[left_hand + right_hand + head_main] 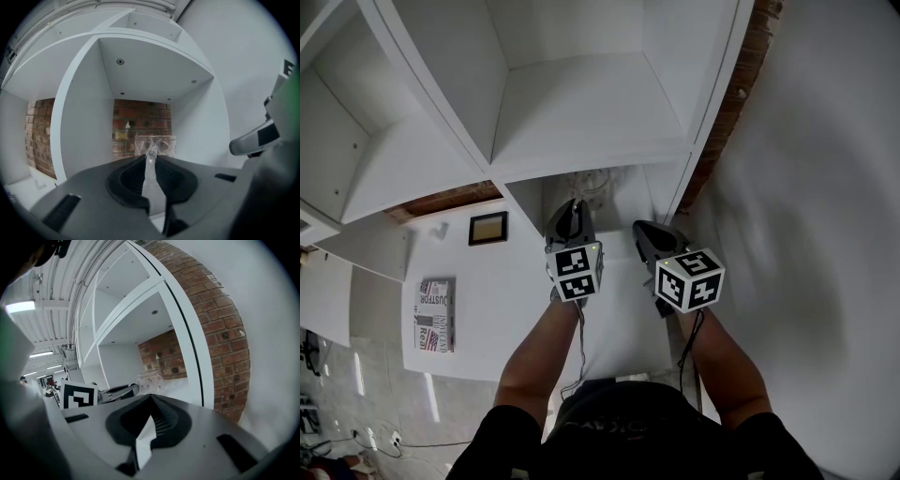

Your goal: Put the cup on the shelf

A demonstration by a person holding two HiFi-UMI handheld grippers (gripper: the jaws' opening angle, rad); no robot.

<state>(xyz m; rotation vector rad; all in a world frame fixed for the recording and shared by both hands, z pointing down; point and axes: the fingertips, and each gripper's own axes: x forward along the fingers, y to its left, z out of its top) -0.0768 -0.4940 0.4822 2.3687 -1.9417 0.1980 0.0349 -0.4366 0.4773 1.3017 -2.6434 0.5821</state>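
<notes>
The left gripper (151, 158) reaches into the lowest bay of the white shelf (84, 131). Its fingers are clamped on the near wall of the clear cup (155, 144), with only a thin slit between them. The cup stands upright just past the fingertips, deep in the bay, with the brick wall (140, 117) behind it. Its base seems to rest on the bay floor, though the fingers hide the contact.

The step in hand looks like the set-down and release. To do it well, the base should sit flat before the fingers part. They should then open only enough to clear the thin wall. After that the fingers should draw straight back along their own line, because a sideways pull would drag or tip so light a cup.

The right gripper (151, 396) hangs to the right of the left one. Its fingers are closed together on nothing, and the cup lies ahead and to their left. It is best kept off to that side, away from the bay's side wall.

The cup looks empty. The shelf bays above the fingers, as far as they show, hold nothing either.
</notes>
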